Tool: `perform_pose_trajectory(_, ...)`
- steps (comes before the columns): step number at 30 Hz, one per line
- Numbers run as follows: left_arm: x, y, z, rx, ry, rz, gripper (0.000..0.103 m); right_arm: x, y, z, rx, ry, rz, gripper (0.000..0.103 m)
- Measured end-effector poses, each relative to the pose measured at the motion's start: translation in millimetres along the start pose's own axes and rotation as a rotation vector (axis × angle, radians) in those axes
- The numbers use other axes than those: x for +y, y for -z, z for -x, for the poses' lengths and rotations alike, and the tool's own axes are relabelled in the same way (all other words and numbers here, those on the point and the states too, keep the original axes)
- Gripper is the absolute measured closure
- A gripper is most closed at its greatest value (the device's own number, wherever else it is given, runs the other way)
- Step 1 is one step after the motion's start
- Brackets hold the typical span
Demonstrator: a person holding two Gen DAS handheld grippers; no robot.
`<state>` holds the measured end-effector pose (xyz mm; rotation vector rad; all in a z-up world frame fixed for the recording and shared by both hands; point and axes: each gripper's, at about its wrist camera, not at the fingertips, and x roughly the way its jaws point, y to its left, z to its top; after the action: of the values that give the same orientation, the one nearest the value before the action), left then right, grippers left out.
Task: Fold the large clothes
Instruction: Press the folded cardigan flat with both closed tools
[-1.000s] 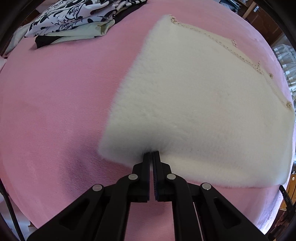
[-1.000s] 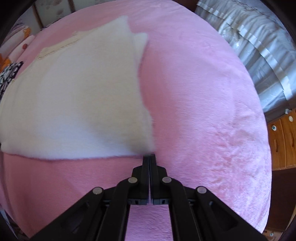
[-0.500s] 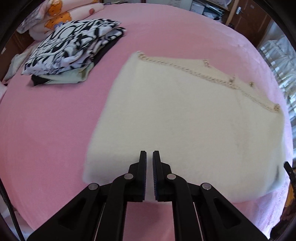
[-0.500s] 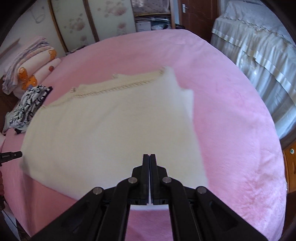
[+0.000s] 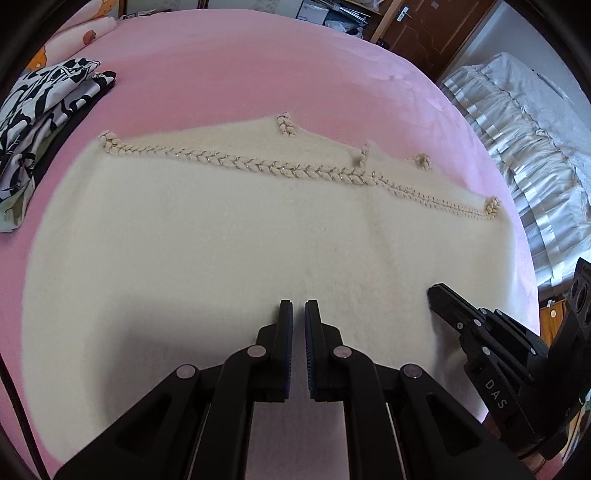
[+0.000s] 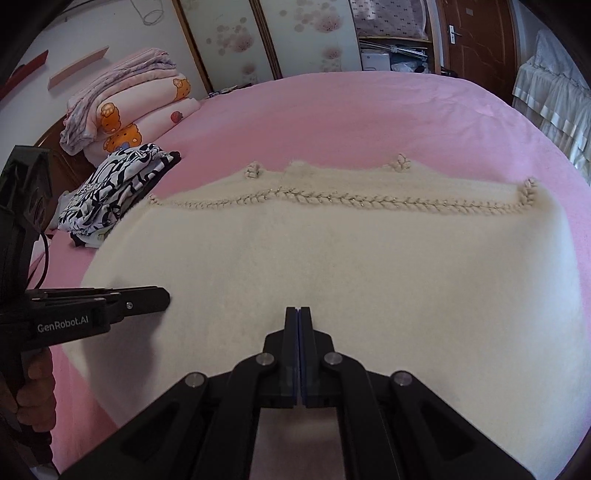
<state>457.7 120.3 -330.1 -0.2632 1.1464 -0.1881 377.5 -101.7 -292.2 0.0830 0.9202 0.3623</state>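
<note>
Cream garment (image 5: pixel 229 251) flat on pink bed cover (image 5: pixel 240 74), both grippers over its near edge, nothing held.

Surface: pink plush cover, smooth, fills most of both views. Garment lies spread across the middle, braided trim (image 6: pixel 351 201) along its far edge. L gripper (image 5: pixel 298 308): jaws nearly together, narrow slit betw. them, empty, tips over the fabric; contact w/ it not clear. R gripper (image 6: pixel 298 310): jaws pressed fully together, empty, also over the near edge. Folded black-and-white patterned clothes (image 6: pixel 118 184) on the cover, left of garment, apart from it. Stack of pink bedding w/ orange cartoon print (image 6: pixel 125 110) beyond that, at the head end. Room: floral sliding panels (image 6: pixel 229 33) behind bed, brown wooden door (image 5: pixel 436 29), white ruffled bedding (image 5: pixel 532 147) to the right.
</note>
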Motion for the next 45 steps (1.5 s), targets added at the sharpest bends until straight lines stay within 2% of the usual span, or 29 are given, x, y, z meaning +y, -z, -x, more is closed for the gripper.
perform_pose_trajectory(1, -10.2, 0.5, -4.0, -0.002, 0.008, 0.009, 0.099, 0.4, -3.8, -4.0, -0.01, 0.001, 0.003, 0.103)
perform_pose_trajectory(4, -0.6, -15.5, -17.5, -0.017, 0.017, 0.018, 0.099, -1.6, -18.9, -16.6, -0.023, 0.001, -0.008, 0.103)
perform_pose_trajectory(6, 2.3, -24.3, -23.6, -0.041, -0.016, 0.003, 0.099, -3.1, -27.5, -27.5, -0.021, 0.033, -0.006, 0.103)
perform_pose_trajectory(9, 13.5, -32.6, -31.2, -0.05, -0.014, 0.031, 0.099, -17.2, -35.8, -37.1, -0.015, 0.069, -0.001, 0.103)
perform_pose_trajectory(13, 27.8, -42.6, -37.6, -0.059, -0.023, 0.049, 0.102, -53.7, -36.6, -34.3, -0.017, 0.023, -0.074, 0.103)
perform_pose_trajectory(20, 37.1, -44.5, -38.2, -0.093, -0.087, 0.034, 0.102, -107.4, -32.9, -12.5, -0.012, 0.109, -0.103, 0.103)
perform_pose_trajectory(24, 43.7, -43.0, -34.2, -0.105, -0.118, 0.053, 0.102, -130.1, -32.0, 1.0, -0.018, 0.236, -0.076, 0.103)
perform_pose_trajectory(28, 60.1, -42.5, -26.4, -0.117, -0.151, 0.109, 0.102, -156.5, -31.9, 16.2, -0.039, 0.324, -0.124, 0.103)
perform_pose_trajectory(30, 63.9, -43.8, -25.9, -0.113, -0.149, 0.11, 0.102, -167.8, -32.2, 20.0, -0.035, 0.341, -0.148, 0.103)
perform_pose_trajectory(34, 61.0, -43.7, -19.5, -0.115, -0.259, 0.028, 0.102, -171.1, -32.9, 21.8, -0.043, 0.376, -0.15, 0.103)
perform_pose_trajectory(40, 73.0, -36.2, -5.2, -0.103, -0.302, 0.029, 0.102, -159.3, -35.2, 18.9, -0.031, 0.474, -0.136, 0.103)
perform_pose_trajectory(45, 80.3, -25.8, 8.3, -0.109, -0.32, 0.044, 0.102, -154.2, -34.4, 28.0, -0.024, 0.489, -0.182, 0.103)
